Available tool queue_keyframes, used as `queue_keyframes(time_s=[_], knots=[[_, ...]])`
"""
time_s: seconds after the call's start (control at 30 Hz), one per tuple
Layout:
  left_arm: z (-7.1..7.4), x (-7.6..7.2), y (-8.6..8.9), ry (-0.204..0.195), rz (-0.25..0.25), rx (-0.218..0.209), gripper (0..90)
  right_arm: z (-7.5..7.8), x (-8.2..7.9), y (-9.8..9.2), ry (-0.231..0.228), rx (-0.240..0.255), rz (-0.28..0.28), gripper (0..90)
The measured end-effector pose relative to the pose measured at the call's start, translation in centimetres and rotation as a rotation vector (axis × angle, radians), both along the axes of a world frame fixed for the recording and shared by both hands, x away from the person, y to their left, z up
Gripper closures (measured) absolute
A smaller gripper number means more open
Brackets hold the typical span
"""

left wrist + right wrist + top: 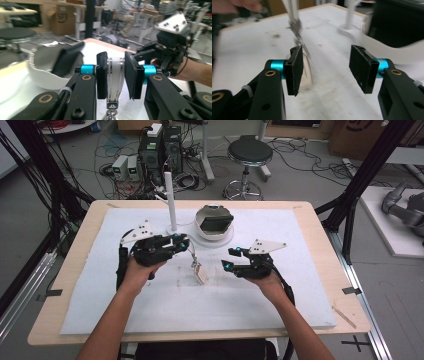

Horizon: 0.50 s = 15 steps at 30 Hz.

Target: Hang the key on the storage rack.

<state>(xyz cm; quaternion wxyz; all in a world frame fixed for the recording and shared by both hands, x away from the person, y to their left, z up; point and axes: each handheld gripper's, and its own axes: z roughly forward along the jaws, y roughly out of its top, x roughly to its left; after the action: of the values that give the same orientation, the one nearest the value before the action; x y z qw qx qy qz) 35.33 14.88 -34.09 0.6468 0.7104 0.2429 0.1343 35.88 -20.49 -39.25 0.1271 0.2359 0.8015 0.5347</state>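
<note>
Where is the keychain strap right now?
In the high view the strap hangs from the left gripper, above the white mat, between both grippers, in front of the white bowl.

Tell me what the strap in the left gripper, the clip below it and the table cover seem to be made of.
Strap: pale, translucent, probably plastic or coated webbing, since light passes through it.
Clip: shiny silver, likely metal.
Table cover: matte white, with scuffs and stains, looks like foam or felt sheet; which one is unclear.
Left gripper is clamped on the strap.

My left gripper (186,243) and right gripper (229,258) are black, each with cyan collars, brass pivot bushings, a grey triangular plate and black cable.
</note>
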Motion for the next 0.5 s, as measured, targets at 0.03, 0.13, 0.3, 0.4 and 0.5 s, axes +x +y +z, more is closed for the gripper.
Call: queue_keyframes(time_s=[0.03, 0.13, 0.3, 0.4, 0.5], knots=[[0.4, 0.0, 0.3, -0.009, 0.012, 0.000, 73.1, 0.1, 0.0, -0.3, -0.002, -0.003, -0.013, 45.4], [1.7, 0.0, 1.2, -0.028, 0.044, -0.003, 73.1, 0.4, 0.0, -1.4, -0.010, -0.017, -0.067, 44.9], [3.8, 0.6, 2.6, -0.042, 0.122, 0.006, 73.1, 1.1, 0.2, -3.2, -0.017, -0.053, -0.164, 38.4], [4.7, 0.9, 3.2, -0.046, 0.170, 0.012, 73.1, 1.4, 0.4, -4.1, -0.019, -0.060, -0.236, 32.0], [5.3, 1.2, 3.6, -0.052, 0.231, 0.032, 73.1, 1.9, 0.4, -5.0, -0.034, -0.110, -0.306, 27.6]])
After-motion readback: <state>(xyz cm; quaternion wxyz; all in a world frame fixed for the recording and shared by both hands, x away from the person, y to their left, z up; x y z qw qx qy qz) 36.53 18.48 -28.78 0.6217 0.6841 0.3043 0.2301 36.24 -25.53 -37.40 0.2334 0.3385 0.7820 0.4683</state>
